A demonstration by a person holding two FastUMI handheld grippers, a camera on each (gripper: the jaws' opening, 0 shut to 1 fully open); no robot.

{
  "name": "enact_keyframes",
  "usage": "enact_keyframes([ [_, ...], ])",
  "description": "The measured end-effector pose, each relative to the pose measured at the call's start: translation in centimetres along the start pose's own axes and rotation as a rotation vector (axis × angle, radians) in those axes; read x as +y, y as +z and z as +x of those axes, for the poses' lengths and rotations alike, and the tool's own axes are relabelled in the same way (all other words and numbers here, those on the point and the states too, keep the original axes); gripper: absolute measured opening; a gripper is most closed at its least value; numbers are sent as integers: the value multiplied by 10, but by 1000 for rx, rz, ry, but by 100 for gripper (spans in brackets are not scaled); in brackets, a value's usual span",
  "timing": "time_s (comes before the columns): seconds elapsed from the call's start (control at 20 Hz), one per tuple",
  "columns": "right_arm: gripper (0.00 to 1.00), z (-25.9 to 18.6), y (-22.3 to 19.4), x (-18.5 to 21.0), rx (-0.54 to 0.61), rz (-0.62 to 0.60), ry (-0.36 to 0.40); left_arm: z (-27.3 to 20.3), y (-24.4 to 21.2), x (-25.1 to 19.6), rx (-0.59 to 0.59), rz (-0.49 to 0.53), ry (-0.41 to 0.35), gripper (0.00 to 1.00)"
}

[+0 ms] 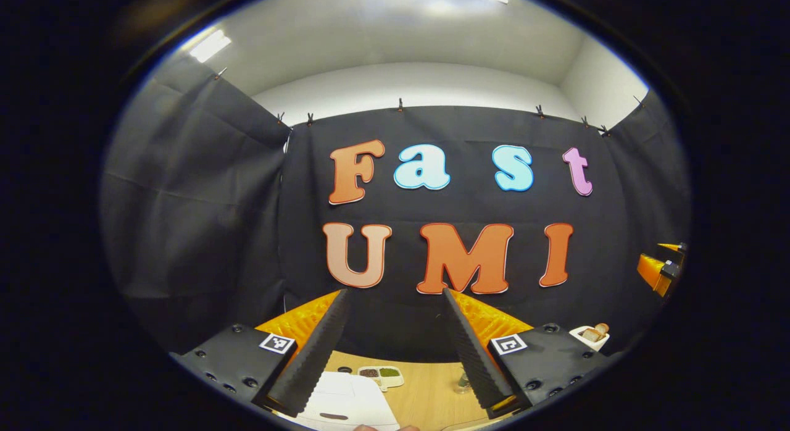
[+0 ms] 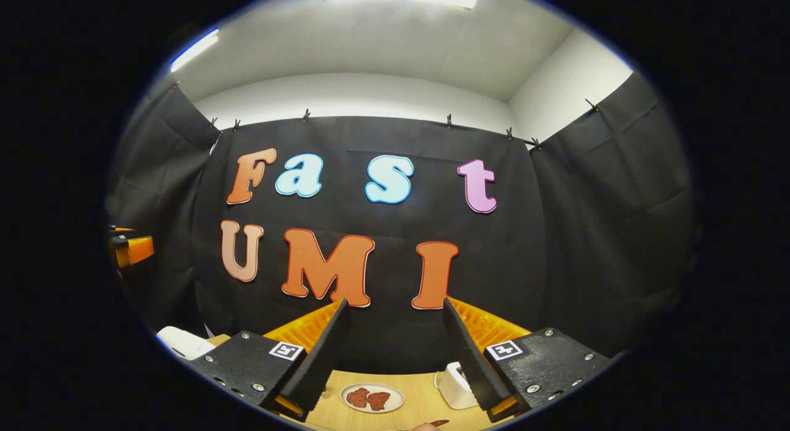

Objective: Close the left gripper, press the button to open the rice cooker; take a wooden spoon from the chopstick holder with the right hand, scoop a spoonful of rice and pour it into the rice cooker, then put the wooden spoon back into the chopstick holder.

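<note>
In the left gripper view the left gripper (image 1: 395,301) sits lifted above the wooden table (image 1: 426,391), its 2 fingers spread wide with nothing between them and touching nothing. Each finger mount carries 1 small square black-and-white marker tag; no readable words are on them. Just past the fingers, low in that view, lies the white rice cooker (image 1: 349,406), lid down, with a dark oblong mark on its top. Behind it is a small white 2-compartment dish (image 1: 381,375), 1 cell holding dark grains and the other greenish ones. A small clear glass item (image 1: 464,381), too blurred to name, shows beside the right finger. Farther right, at the table's back, a white chopstick holder (image 1: 590,336) has brown wooden pieces standing in it; whether one is the spoon cannot be told. At the far right edge an orange and black part of the other gripper shows.

In the right gripper view the right gripper (image 2: 395,304) is likewise raised with its jaws wide apart and empty. Below, between the fingers, a white plate (image 2: 372,397) holds 2 reddish-brown pieces. Next to the right finger stands a small white boxy appliance (image 2: 455,384) with a cord. At the lower left is the rounded white edge of the rice cooker (image 2: 182,343).
</note>
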State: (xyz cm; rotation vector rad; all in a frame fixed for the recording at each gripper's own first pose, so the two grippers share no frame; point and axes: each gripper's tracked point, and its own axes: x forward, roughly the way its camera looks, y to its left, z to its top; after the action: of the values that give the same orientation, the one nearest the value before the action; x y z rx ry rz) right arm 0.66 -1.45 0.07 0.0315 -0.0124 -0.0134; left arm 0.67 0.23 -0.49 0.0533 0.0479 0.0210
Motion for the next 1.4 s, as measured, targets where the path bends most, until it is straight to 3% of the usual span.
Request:
enact_keyframes([
  [0.35, 92, -1, 11, 1, -20, -26, 6, 5, 16, 24, -17, 68, 49, 100],
  [0.55, 96, -2, 15, -3, -18, -26, -5, 13, 22, 41, 20, 19, 60, 99],
  [0.65, 96, -3, 15, -10, -18, -36, -19, 18, 20, 51, 49, 64, 78, 96],
  [0.75, 94, -5, 14, -12, -11, -42, -34, 19, 21, 65, 58, 78, 117, 52],
  [0.85, 96, -6, 12, -16, 1, -42, -42, 23, 9, 61, 109, 73, 100, 7],
  [1.0, 96, -8, 10, -20, 11, -49, -56, 29, -17, 58, 226, 45, 77, 10],
  [1.05, 96, -11, 9, -21, 17, -51, -60, 30, -26, 56, 275, 21, 61, 4],
  [1.4, 94, -22, -9, -33, 76, -78, -105, 22, -131, 62, 696, -94, 30, 6],
])
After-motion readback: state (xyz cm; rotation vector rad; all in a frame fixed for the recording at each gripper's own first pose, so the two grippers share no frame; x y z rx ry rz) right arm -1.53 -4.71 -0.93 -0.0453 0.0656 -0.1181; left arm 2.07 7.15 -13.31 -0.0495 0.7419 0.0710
